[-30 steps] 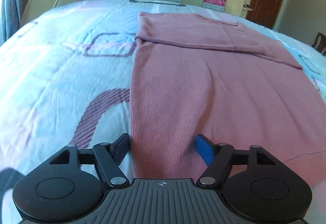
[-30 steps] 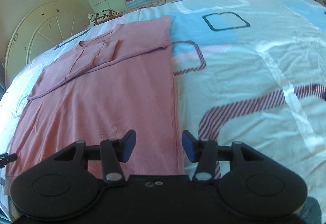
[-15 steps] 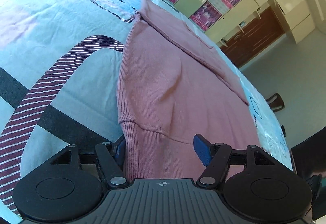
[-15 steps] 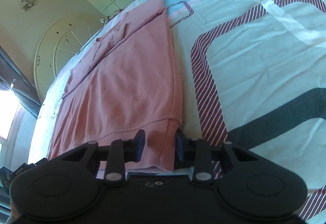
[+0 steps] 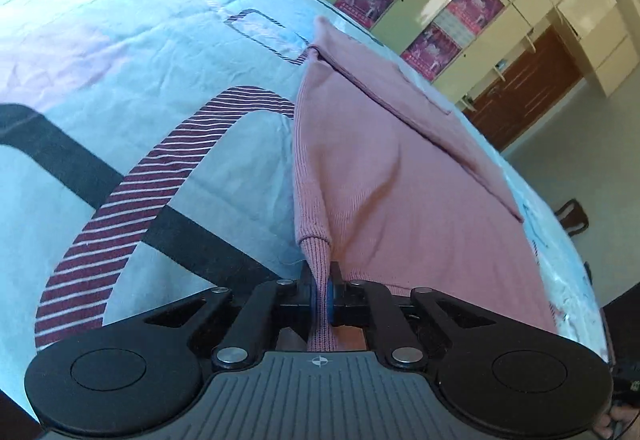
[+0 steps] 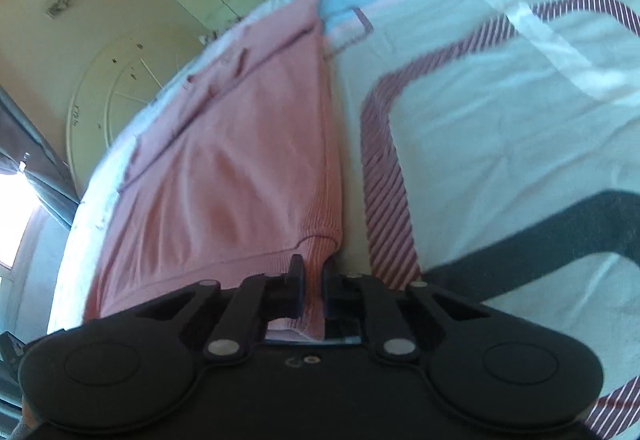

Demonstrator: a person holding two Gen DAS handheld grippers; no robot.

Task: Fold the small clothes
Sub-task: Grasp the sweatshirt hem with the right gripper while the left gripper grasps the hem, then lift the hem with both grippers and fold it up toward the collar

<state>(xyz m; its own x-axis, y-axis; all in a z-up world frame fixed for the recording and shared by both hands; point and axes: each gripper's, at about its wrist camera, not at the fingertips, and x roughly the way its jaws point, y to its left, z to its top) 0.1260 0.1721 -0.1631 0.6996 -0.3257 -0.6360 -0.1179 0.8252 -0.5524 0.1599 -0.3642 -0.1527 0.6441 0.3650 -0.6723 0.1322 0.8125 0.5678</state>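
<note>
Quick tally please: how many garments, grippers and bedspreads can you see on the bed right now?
Pink ribbed knit garment: 1
Black two-finger grippers: 2, left gripper and right gripper, each clamping the garment's hem
Patterned white and blue bedspread: 1
Total: 4
</note>
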